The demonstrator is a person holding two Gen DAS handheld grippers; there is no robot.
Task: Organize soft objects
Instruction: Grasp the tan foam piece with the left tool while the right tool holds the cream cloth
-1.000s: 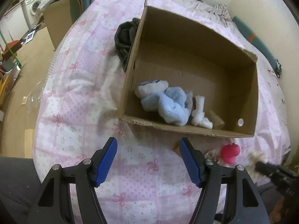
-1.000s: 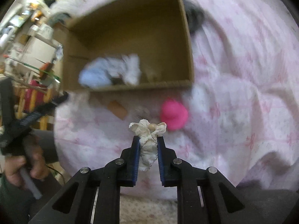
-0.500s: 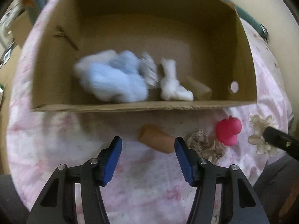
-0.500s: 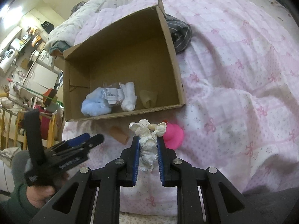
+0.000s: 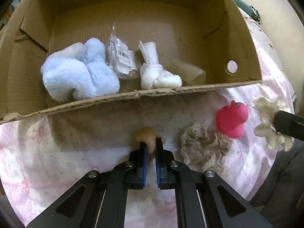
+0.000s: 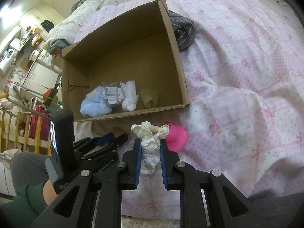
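Left wrist view: I count four soft things in the box [image 5: 245,43] and four outside it. Inside, along the near wall from left to right: one fluffy blue plush [image 5: 79,76], one crinkly clear packet [image 5: 121,60] with a barcode label, one knotted white cloth [image 5: 153,72], and one smooth beige tube [image 5: 188,71]. The box is plain corrugated cardboard, open on top, with a round hole in its right wall and a ragged near edge.

Outside, on the pink bow-print quilt [image 5: 47,152], my left gripper [image 5: 150,148] has its blue pads drawn in narrow, pinching a small peach-coloured squishy piece [image 5: 147,134] just in front of the box's near wall. Just right of it lies one beige lace scrunchie [image 5: 203,146], crumpled and frilly. Right again sits one glossy pink duck [image 5: 231,119], and beyond that a cream ruffle [image 5: 266,114] held by my other gripper.

Right wrist view: my right gripper [image 6: 151,152] is clamped narrow on that cream ruffle [image 6: 150,142], which bulges above the pads with a pale bead at its middle. It hovers near the box's near wall, with the duck [image 6: 176,134] just right of it. My left gripper [image 6: 106,140] reaches in low from the left, pointing toward the box. One grey striped cloth [image 6: 182,30] lies bunched against the box's right wall.
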